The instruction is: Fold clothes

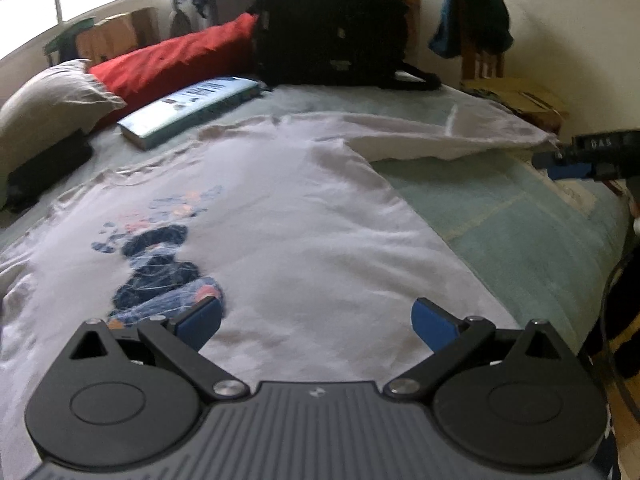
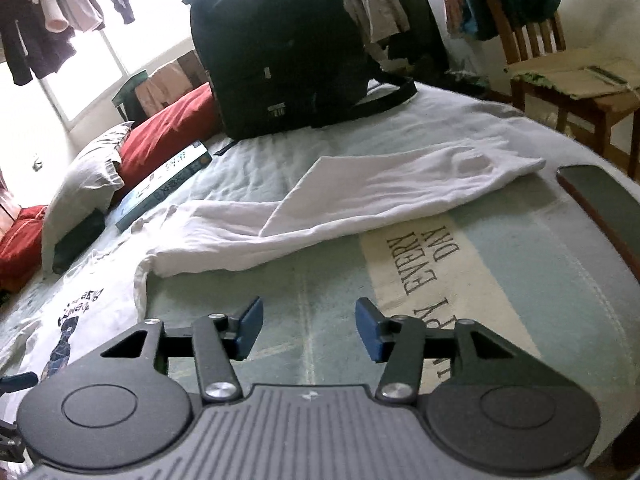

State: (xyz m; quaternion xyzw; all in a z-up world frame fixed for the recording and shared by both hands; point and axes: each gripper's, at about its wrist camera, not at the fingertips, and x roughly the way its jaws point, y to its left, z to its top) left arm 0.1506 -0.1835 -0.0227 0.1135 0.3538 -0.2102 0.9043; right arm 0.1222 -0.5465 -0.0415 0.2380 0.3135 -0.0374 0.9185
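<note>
A white long-sleeved shirt with a dark blue print lies spread flat on the bed. One sleeve stretches out to the right; it also shows in the right wrist view. My left gripper is open and empty, low over the shirt's body near its hem. My right gripper is open and empty over the bare bedspread, short of the sleeve. It shows at the right edge of the left wrist view, near the sleeve's cuff.
The bed has a pale green bedspread with printed words. A black backpack, a book, a red pillow and a beige pillow lie at the far side. A phone lies at the right edge. A wooden chair stands beyond.
</note>
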